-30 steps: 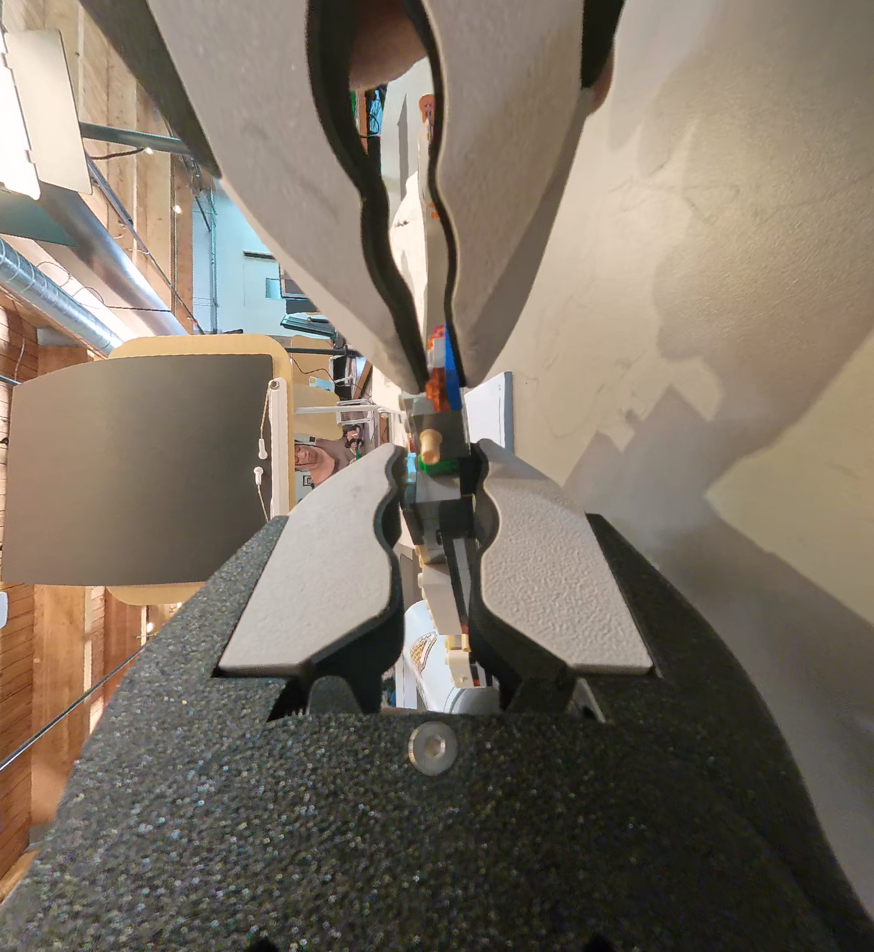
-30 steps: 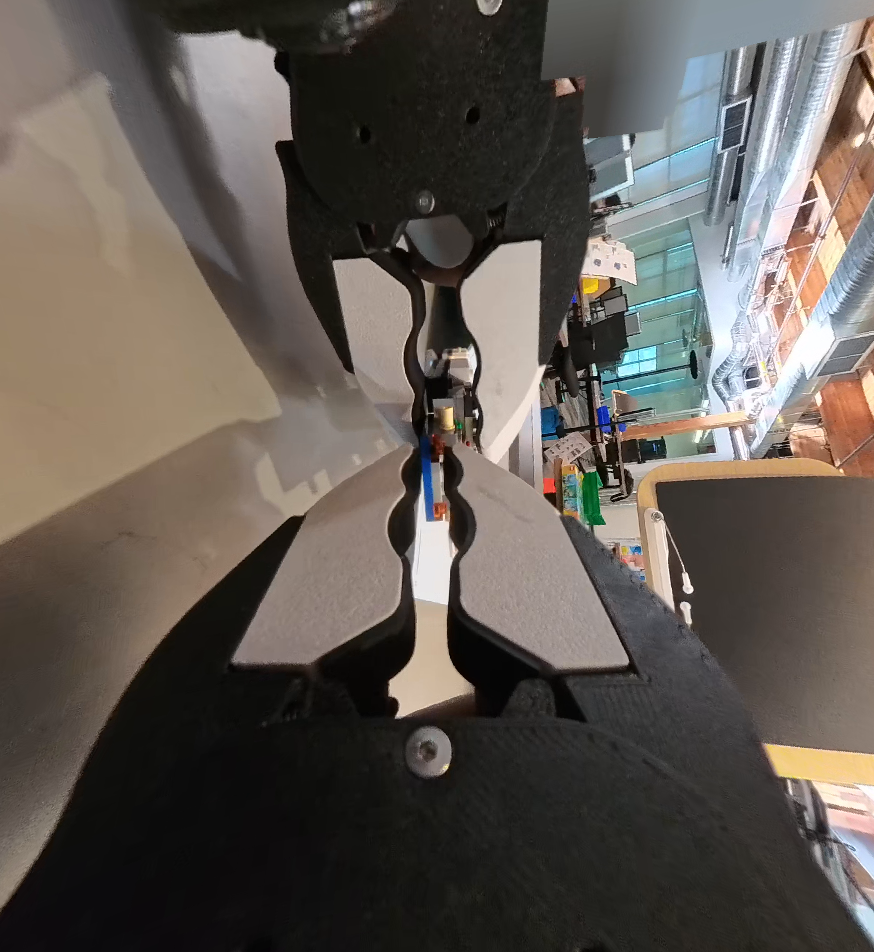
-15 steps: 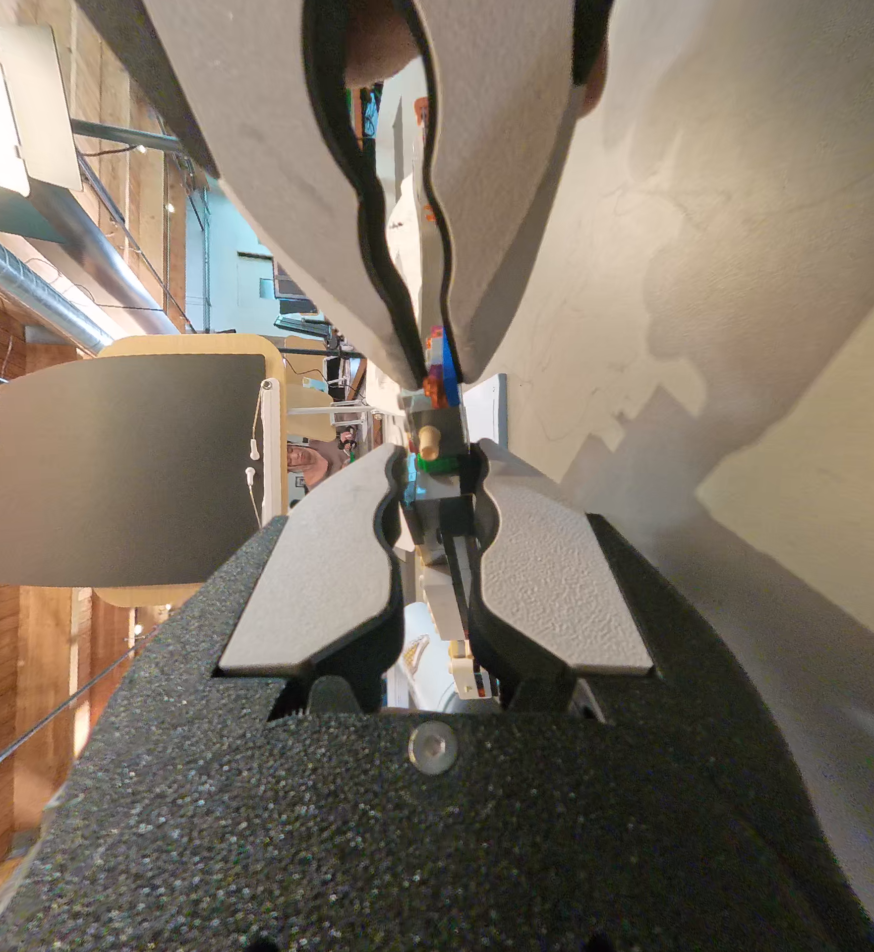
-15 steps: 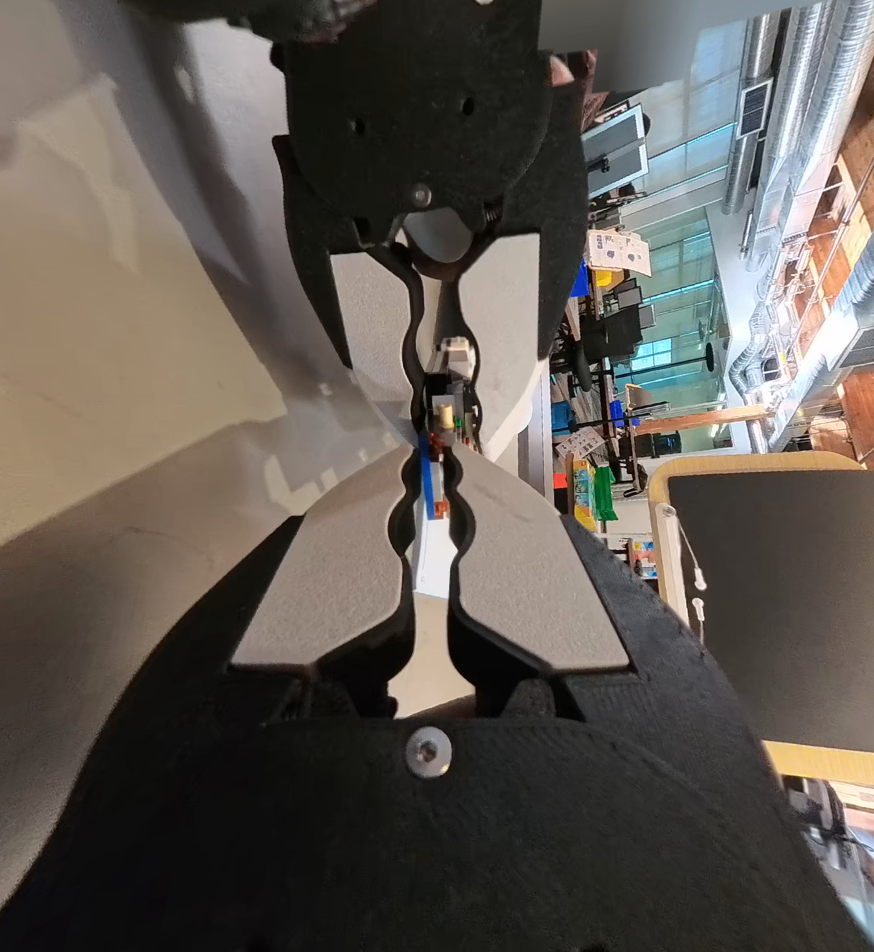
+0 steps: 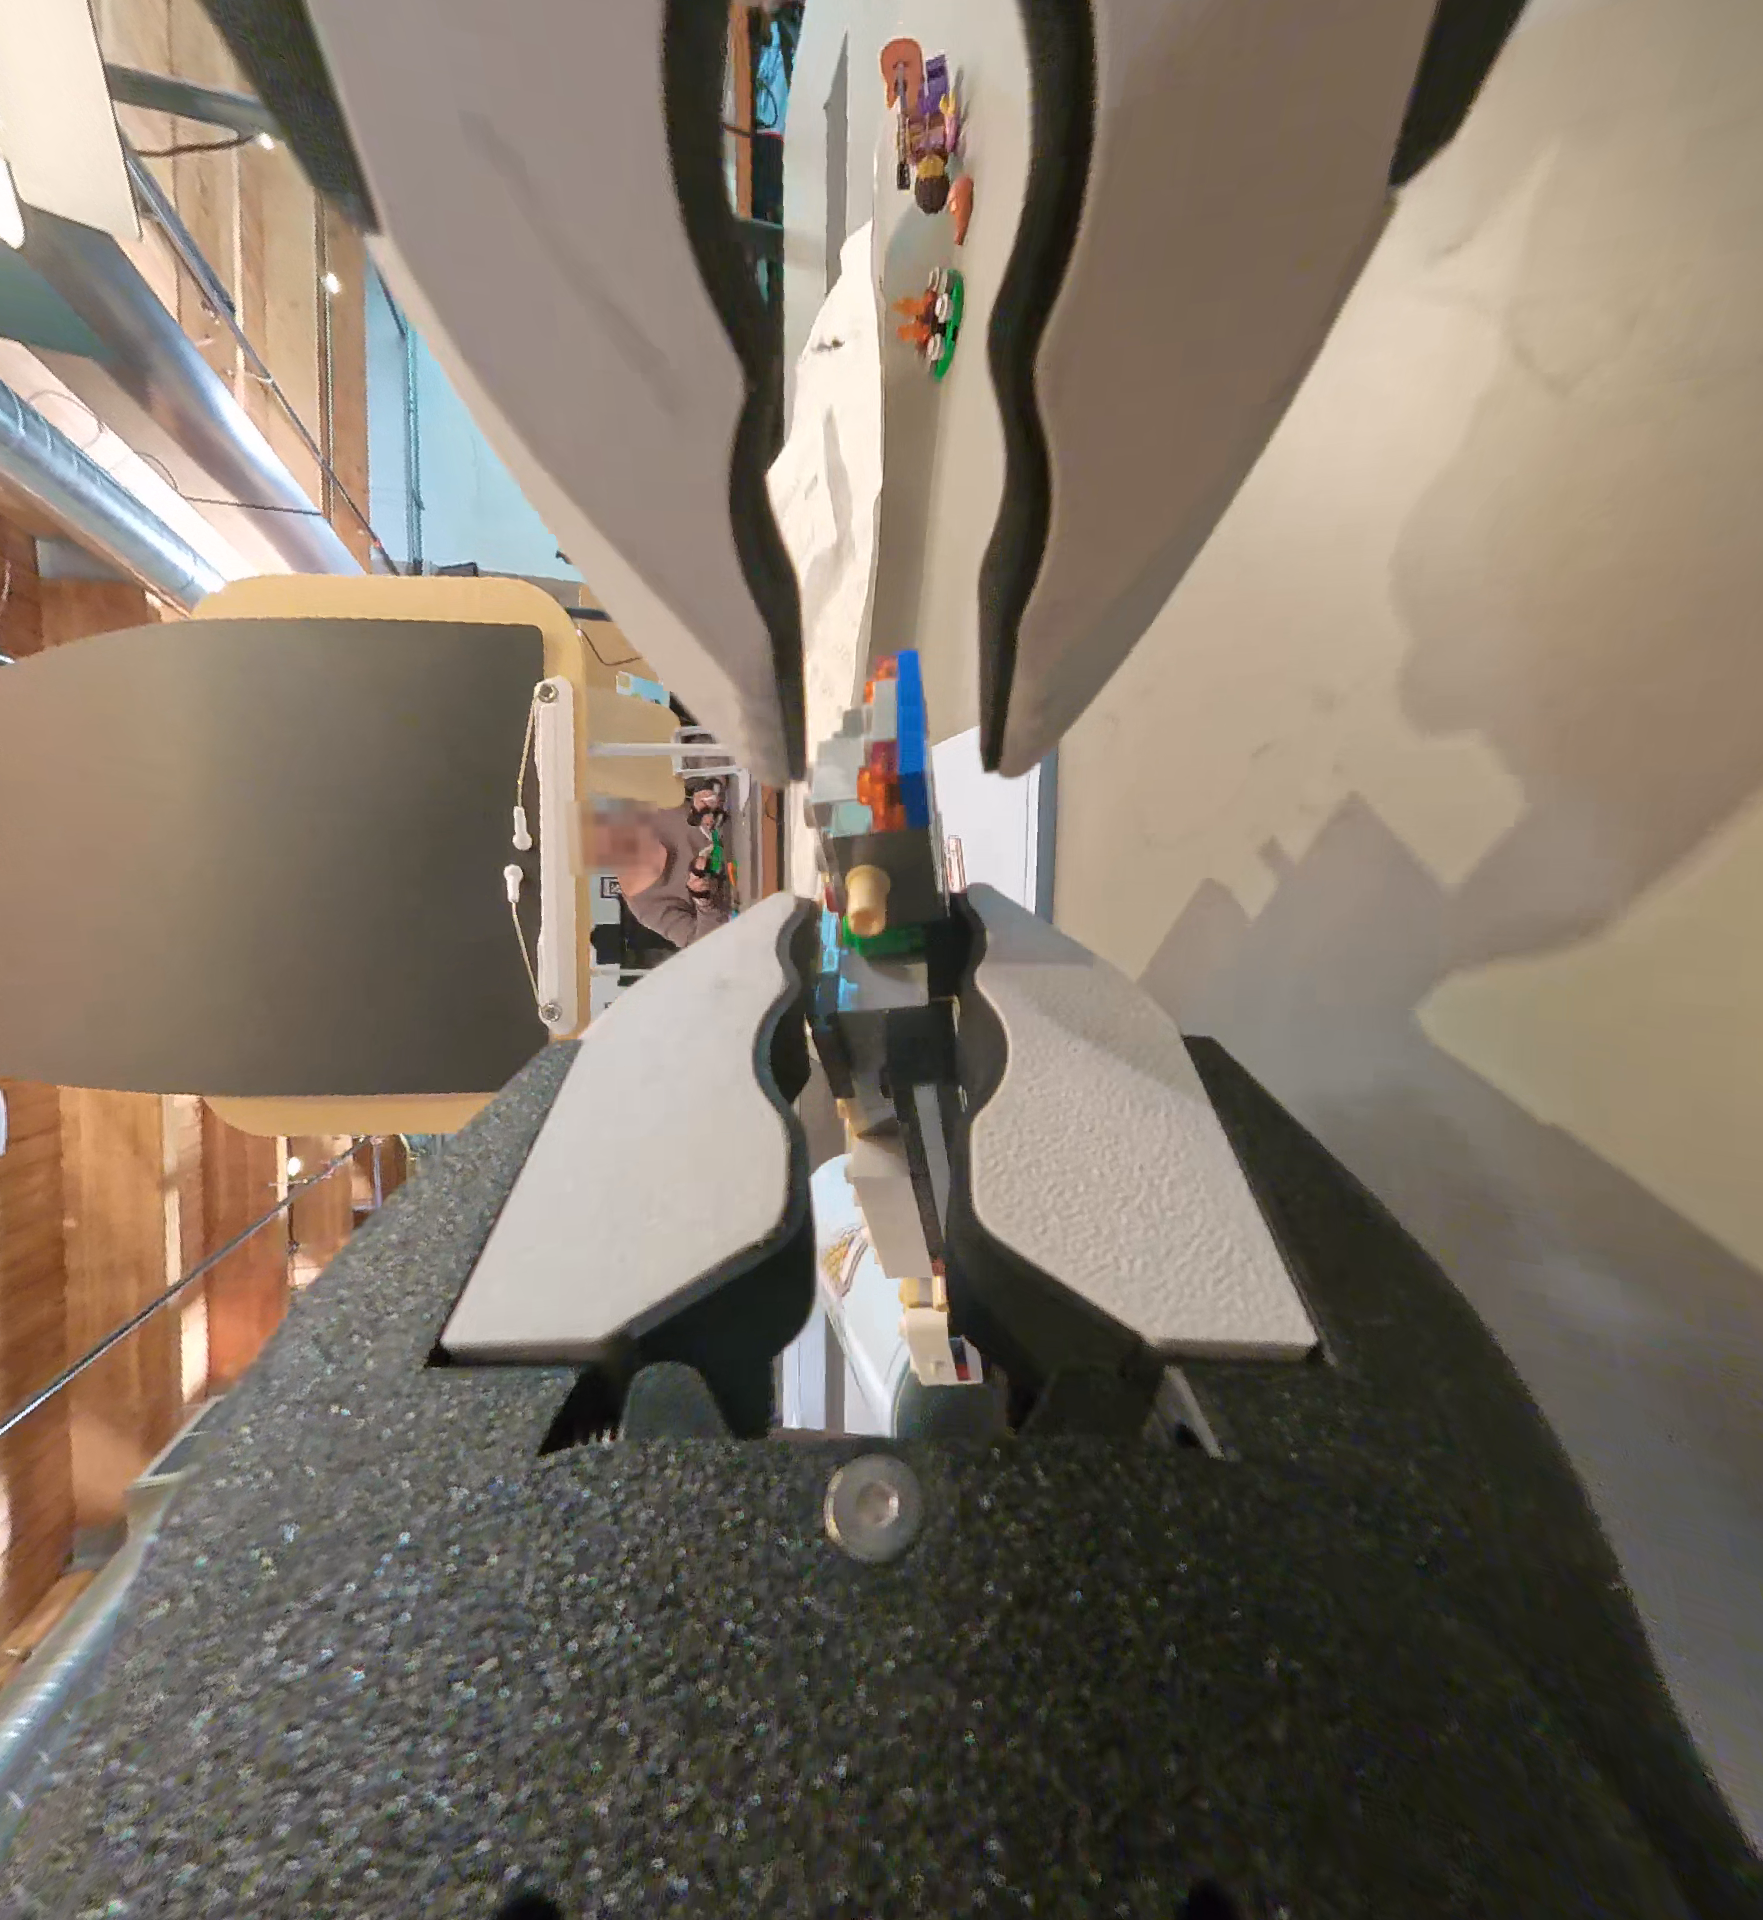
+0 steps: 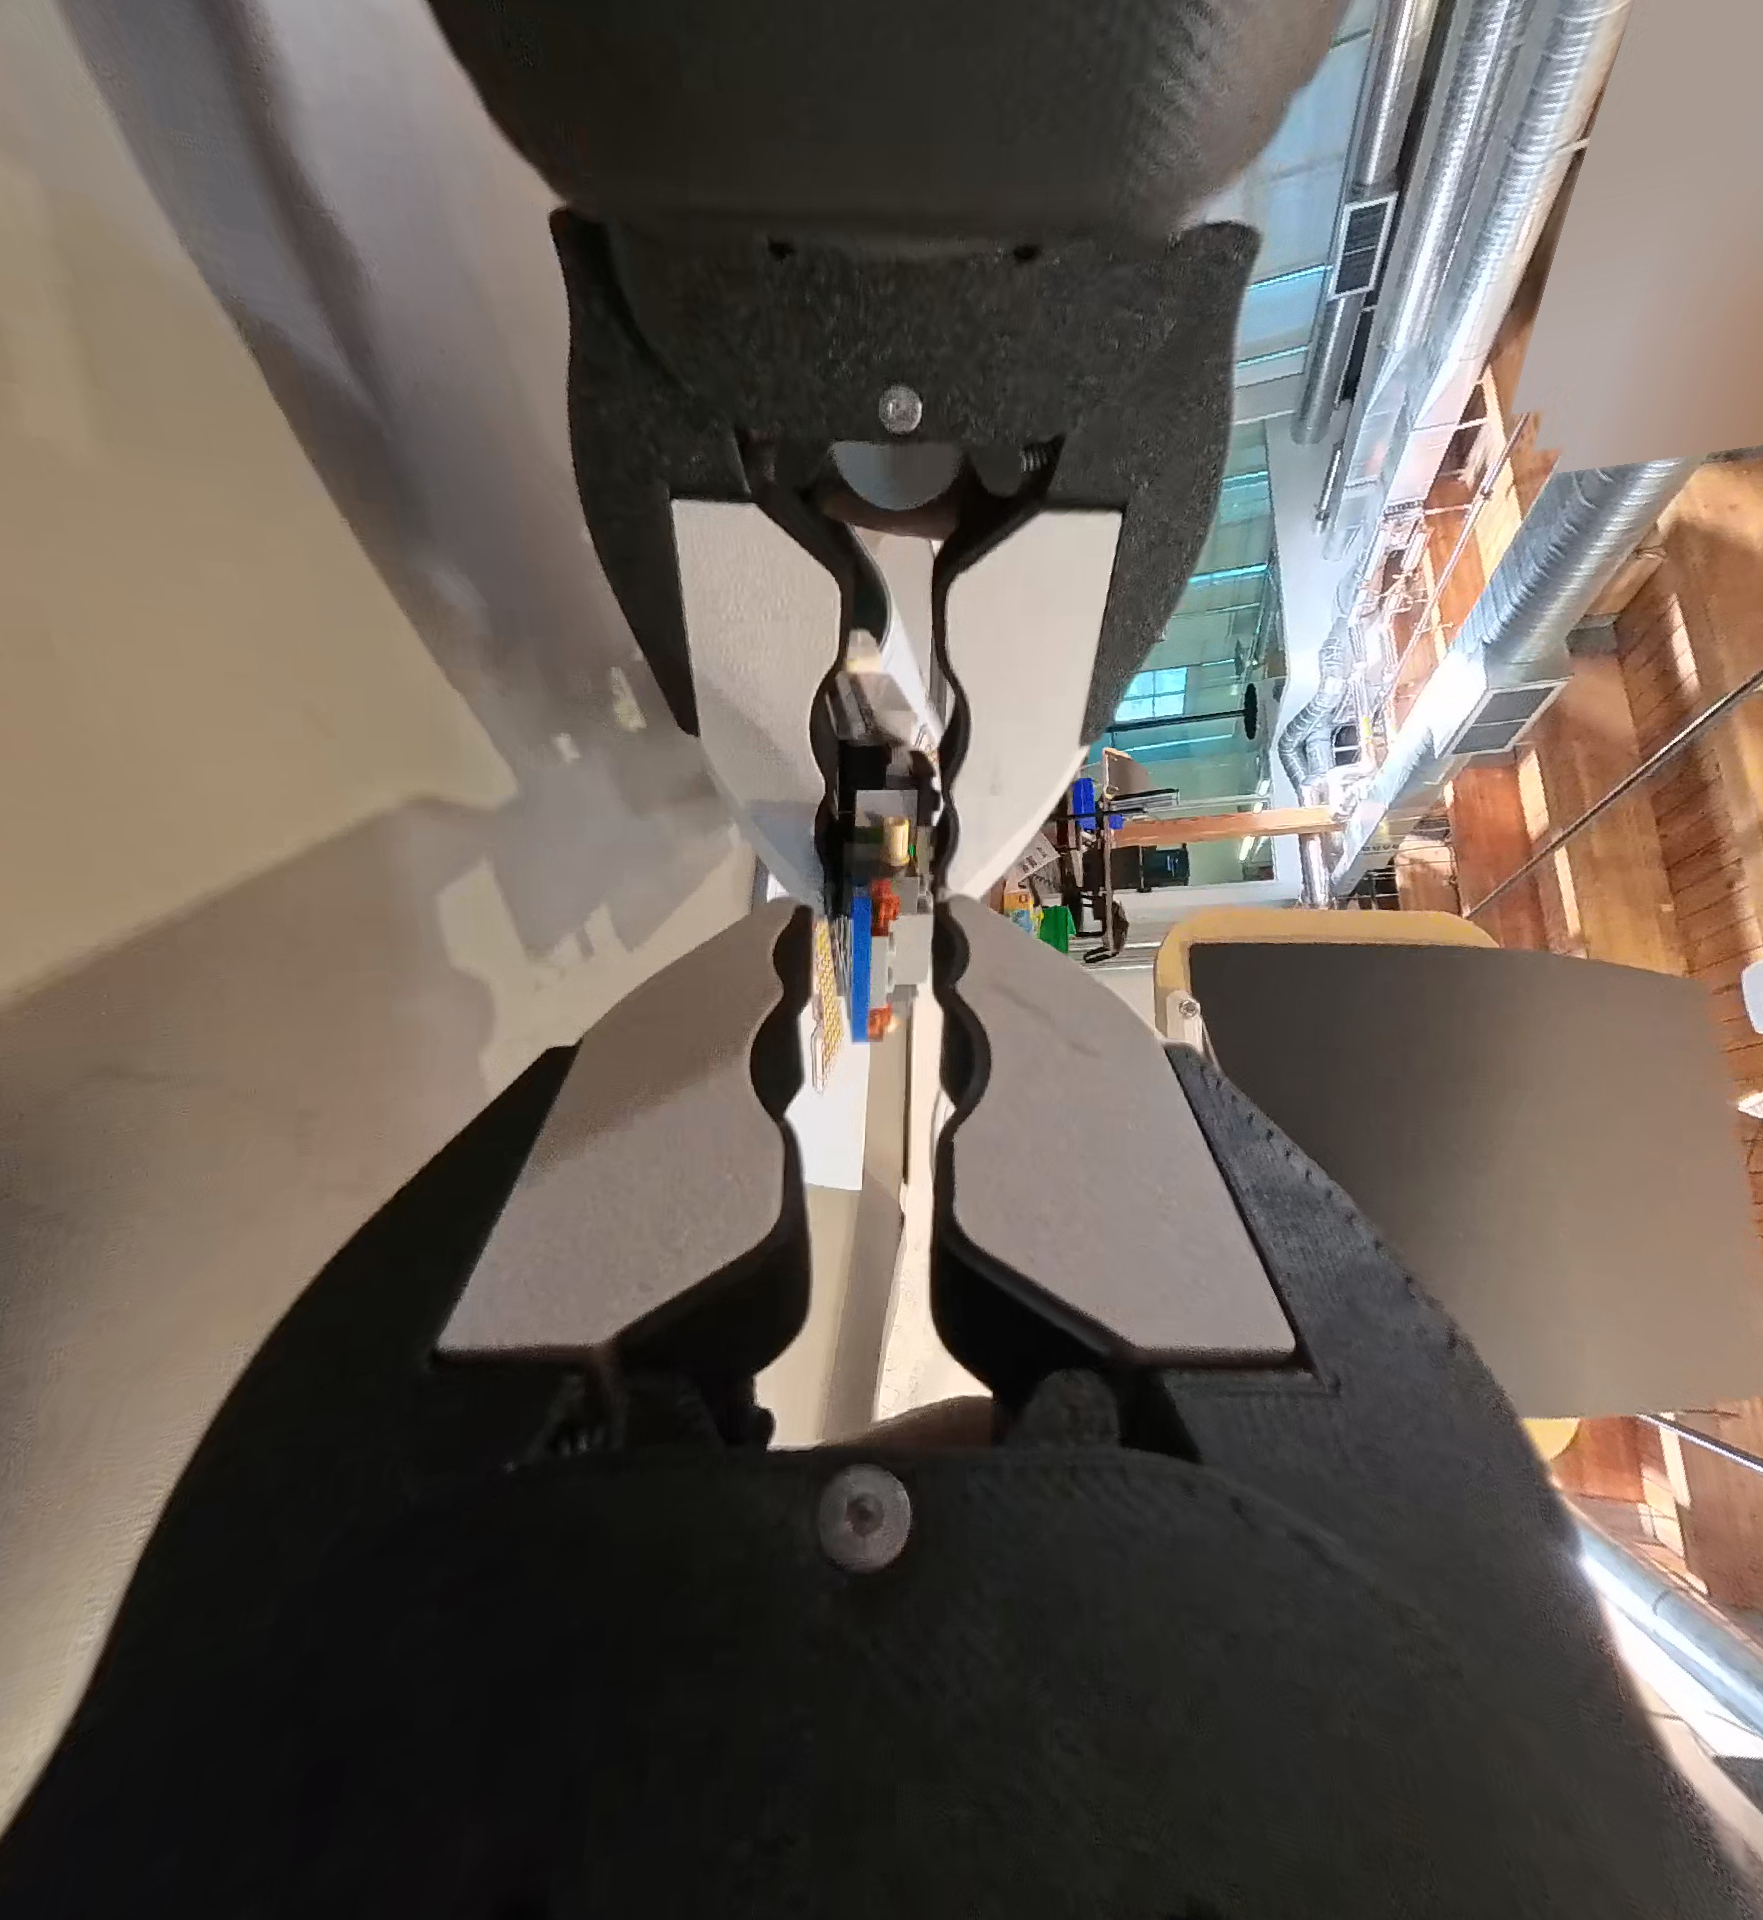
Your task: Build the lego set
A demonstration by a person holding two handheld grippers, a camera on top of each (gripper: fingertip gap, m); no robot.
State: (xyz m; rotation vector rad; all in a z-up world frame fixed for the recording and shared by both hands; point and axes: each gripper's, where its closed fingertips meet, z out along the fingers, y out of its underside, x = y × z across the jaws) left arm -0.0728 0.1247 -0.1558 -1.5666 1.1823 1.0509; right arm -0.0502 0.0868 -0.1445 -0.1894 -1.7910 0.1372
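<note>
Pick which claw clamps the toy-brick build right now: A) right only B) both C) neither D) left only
D: the left claw has both pads pressed on the dark end of the toy-brick build, while the right claw stands spread around the blue-and-orange end, with a clear gap on the blue side in the left wrist view.

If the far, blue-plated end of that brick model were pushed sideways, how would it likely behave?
The brick model would probably stay stiff rather than flex: hard plastic bricks. It may snap at a joint, being long, thin and stacked from small pieces. The left gripper clamps only its dark middle, and the right gripper stands open around the blue end, so it overhangs unsupported.
</note>
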